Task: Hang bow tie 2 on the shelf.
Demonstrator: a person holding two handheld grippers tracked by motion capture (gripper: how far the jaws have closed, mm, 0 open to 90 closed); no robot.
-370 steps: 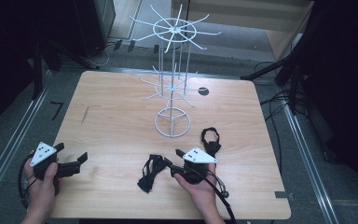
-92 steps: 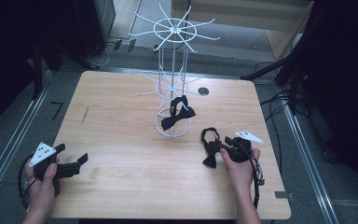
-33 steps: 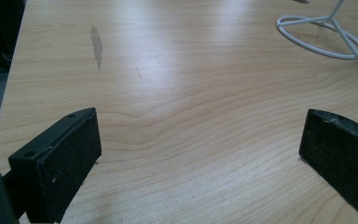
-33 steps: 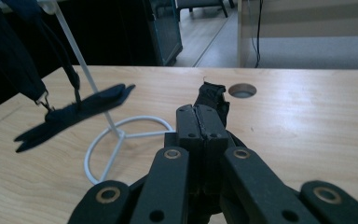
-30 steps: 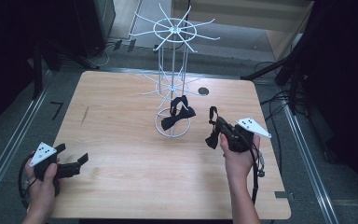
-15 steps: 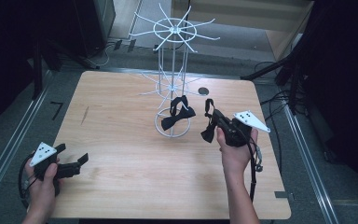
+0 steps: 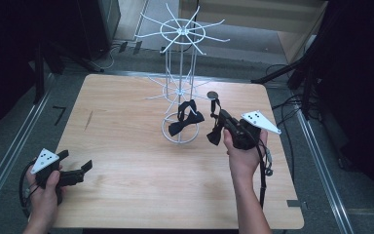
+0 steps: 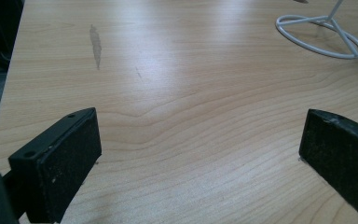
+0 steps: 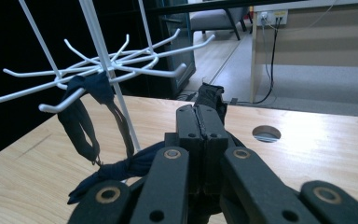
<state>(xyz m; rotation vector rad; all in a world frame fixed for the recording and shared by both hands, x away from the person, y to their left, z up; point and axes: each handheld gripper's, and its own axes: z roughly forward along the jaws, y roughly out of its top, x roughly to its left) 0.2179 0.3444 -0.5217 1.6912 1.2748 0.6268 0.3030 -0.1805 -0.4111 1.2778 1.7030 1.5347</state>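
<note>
Since a moment ago the right gripper [image 7: 224,122] has risen with its bow tie [image 7: 215,134] and moved closer to the white wire rack [image 7: 181,87], now at about 3 o'clock from the rack's base. Its fingers [image 9: 200,126] are pressed together, pinching the dark strap. A second bow tie [image 7: 186,119] hangs from a lower rack hook. The left gripper [image 7: 75,173] has stayed at the table's [image 7: 126,161] 7 o'clock corner, fingers [image 8: 58,161] spread wide, holding nothing.

Light wooden table [image 7: 126,146] bearing white wire rack [image 7: 180,131], apparently freestanding.
</note>
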